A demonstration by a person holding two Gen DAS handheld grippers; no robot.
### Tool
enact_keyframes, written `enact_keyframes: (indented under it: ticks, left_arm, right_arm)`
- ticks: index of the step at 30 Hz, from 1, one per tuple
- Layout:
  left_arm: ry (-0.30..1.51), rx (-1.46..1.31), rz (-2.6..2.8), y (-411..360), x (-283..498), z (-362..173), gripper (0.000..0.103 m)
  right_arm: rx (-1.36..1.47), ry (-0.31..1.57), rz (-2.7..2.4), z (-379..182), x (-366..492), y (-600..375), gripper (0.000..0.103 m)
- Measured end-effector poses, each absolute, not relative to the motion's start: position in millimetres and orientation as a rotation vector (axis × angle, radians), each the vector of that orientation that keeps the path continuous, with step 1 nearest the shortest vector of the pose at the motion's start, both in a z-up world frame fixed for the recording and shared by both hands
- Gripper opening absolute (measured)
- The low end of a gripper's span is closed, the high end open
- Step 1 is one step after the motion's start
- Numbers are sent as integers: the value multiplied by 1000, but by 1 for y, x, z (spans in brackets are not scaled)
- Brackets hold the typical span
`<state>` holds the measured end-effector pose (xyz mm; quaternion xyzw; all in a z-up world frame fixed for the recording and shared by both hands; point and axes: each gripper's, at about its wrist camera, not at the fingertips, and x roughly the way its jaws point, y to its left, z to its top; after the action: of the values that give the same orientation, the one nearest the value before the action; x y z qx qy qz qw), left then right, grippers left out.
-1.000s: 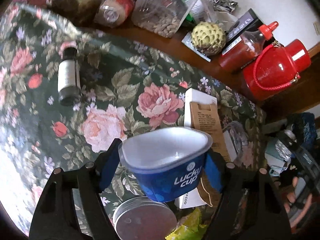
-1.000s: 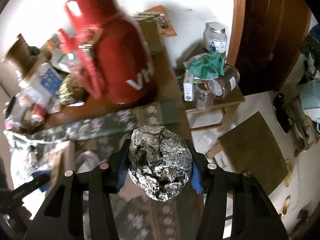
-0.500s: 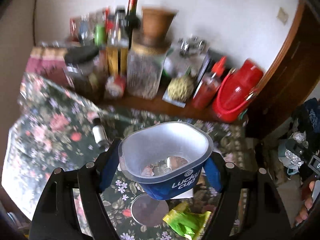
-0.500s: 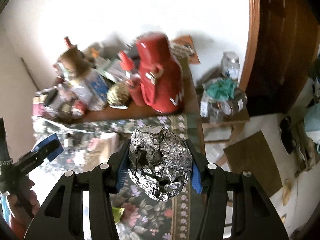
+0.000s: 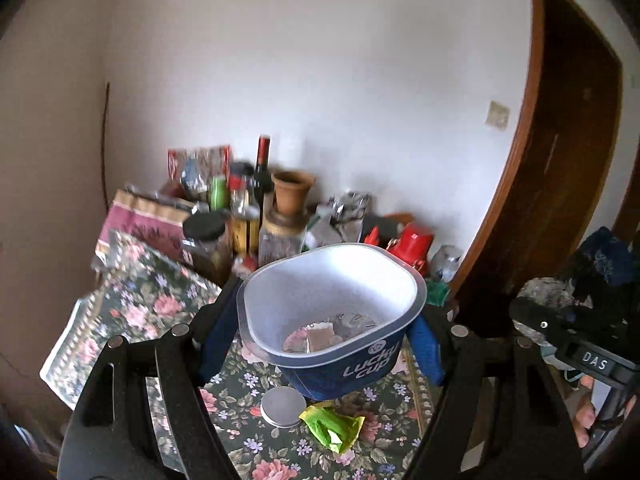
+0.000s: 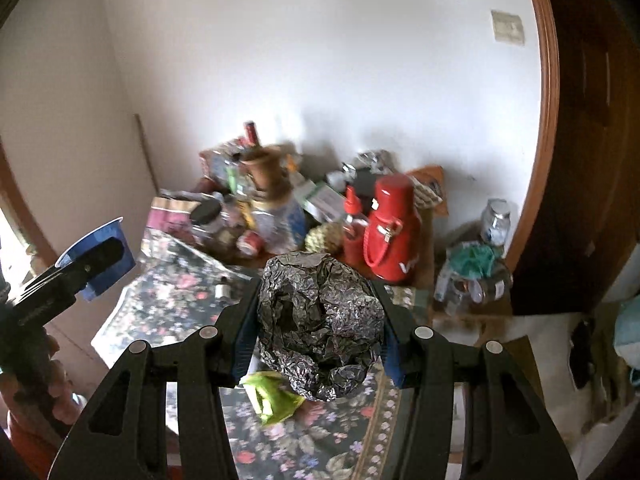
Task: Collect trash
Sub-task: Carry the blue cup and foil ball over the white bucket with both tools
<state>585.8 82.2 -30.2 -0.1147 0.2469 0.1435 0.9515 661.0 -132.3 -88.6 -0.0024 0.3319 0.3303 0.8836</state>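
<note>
My left gripper (image 5: pixel 320 340) is shut on a blue "Lucky cup" plastic cup (image 5: pixel 340 364), held high above the floral tablecloth (image 5: pixel 140 312); scraps lie in the cup's bottom. My right gripper (image 6: pixel 316 336) is shut on a crumpled ball of aluminium foil (image 6: pixel 320 320), also raised above the table. The left gripper with the blue cup (image 6: pixel 100 260) shows at the left of the right wrist view. A crumpled green wrapper (image 5: pixel 332 426) lies on the cloth below the cup; it also shows under the foil in the right wrist view (image 6: pixel 272 398).
A round metal lid (image 5: pixel 282 406) lies by the wrapper. Bottles, jars and a clay pot (image 5: pixel 292 196) crowd the table's back by the wall, with a red thermos (image 6: pixel 390 228). A low side table with jars (image 6: pixel 472 280) stands by the wooden door frame (image 5: pixel 500 216).
Both grippers have risen and pulled back from the table with their loads; the views now take in the wall and the whole table. Grips are unchanged.
</note>
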Motion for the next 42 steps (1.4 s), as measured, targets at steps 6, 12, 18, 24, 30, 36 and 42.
enact_keyframes:
  ticks: [6,12,18,24,30,36,42]
  left_arm:
    - [446,-221,234,80,533,-9,75]
    - [435,-205,157,90,464,-9,75]
    - [477,-147,80,104,372,-19,75]
    - [513,-117,24,116,304,-28,75]
    - [539,-124,-30,117,278,-29,75]
    - [591,-160,-49,110,269,-45,75]
    - [667,-173,-33,93,274,-75,75]
  right_arm:
    - [-2,619,697,-61,607,-128,48]
    - [6,585,657,-53,538,-116,48]
    - [10,597,589,-70,454,-97,48]
    - [35,628,546,-84,378,-85,48]
    - [39,674,501,-87,338,-85,48]
    - [38,717,483,-96,326,-91,48]
    - [38,784,484,-124,328,-105,48]
